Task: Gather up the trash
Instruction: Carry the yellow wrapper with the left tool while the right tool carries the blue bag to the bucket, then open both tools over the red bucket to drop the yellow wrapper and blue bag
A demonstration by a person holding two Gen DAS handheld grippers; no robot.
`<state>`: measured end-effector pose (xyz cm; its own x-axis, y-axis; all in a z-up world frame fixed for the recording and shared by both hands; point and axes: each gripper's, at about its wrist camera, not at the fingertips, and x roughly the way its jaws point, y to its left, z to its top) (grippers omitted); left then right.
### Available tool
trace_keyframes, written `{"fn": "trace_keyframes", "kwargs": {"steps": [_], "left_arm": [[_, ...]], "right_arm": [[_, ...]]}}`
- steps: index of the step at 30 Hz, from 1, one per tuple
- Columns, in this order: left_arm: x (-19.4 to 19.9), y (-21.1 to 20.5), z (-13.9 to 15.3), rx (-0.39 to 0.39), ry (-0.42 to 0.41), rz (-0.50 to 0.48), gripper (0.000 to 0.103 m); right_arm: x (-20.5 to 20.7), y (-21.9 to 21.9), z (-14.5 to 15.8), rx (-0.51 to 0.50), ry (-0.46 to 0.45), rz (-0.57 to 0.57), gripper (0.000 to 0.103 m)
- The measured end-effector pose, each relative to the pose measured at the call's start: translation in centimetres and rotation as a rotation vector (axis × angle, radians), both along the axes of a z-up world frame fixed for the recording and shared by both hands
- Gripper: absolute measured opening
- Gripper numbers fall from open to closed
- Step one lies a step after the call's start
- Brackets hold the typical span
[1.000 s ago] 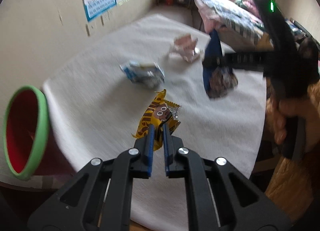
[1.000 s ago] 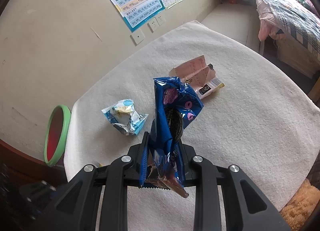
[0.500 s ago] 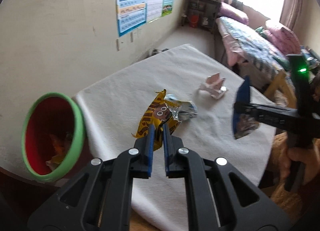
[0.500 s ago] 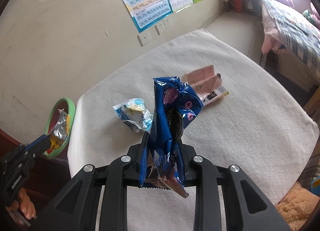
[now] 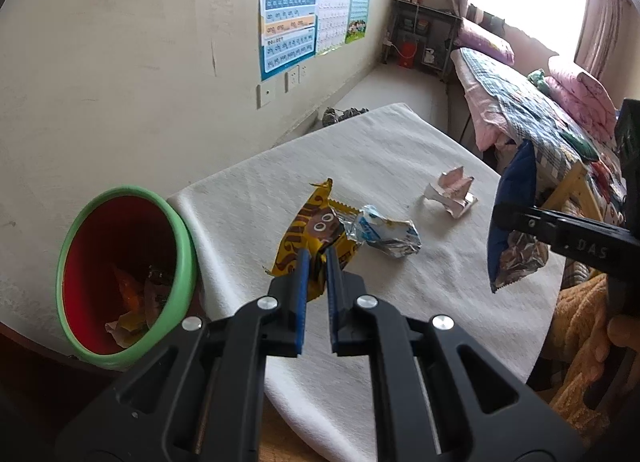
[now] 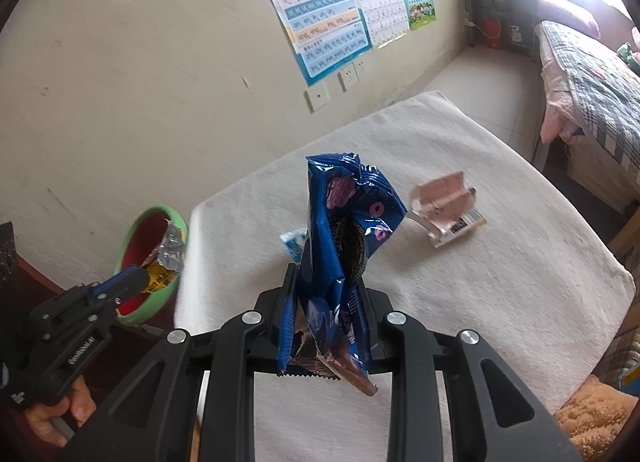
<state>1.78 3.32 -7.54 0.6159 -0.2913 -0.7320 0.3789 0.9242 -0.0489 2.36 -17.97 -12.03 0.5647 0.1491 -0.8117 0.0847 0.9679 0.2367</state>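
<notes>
My left gripper (image 5: 316, 262) is shut on a yellow candy wrapper (image 5: 300, 230), held in the air just right of the green-rimmed red bin (image 5: 186, 254). In the right wrist view the left gripper (image 6: 134, 276) holds that yellow wrapper (image 6: 162, 262) in front of the bin (image 6: 176, 222) mouth. My right gripper (image 6: 328, 282) is shut on a blue cookie wrapper (image 6: 348, 214) that stands up between its fingers, above the table. The left wrist view shows this blue wrapper (image 5: 514, 218) at the right. A crumpled white-blue wrapper (image 5: 386, 234) and a pink wrapper (image 5: 452, 192) lie on the white tablecloth (image 5: 400, 150).
The bin holds several scraps and stands off the table's left edge, against the wall. Posters (image 5: 288, 22) hang on the wall beyond. A bed (image 5: 532, 110) stands to the right. An orange fluffy cloth (image 5: 576, 326) lies by the table's right edge, near a hand.
Both grippers have risen with their wrappers. The left gripper has swung left toward the bin and now shows in the right wrist view, in front of the bin mouth.
</notes>
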Motion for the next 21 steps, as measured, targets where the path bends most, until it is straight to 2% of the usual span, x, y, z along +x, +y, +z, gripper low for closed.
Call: {"fn": "trace_keyframes", "kwargs": {"steps": [11, 21], "left_arm": [[1.9, 5.0, -0.3, -0.037, 0.009, 0.116, 0.008], [3.5, 11.7, -0.8, -0.058, 0.006, 0.245, 0.008]], "right_arm": [[3.0, 5.4, 0.7, 0.012, -0.009, 0.102, 0.025], [7.0, 13.3, -0.4, 0.024, 0.021, 0.247, 0.027]]}}
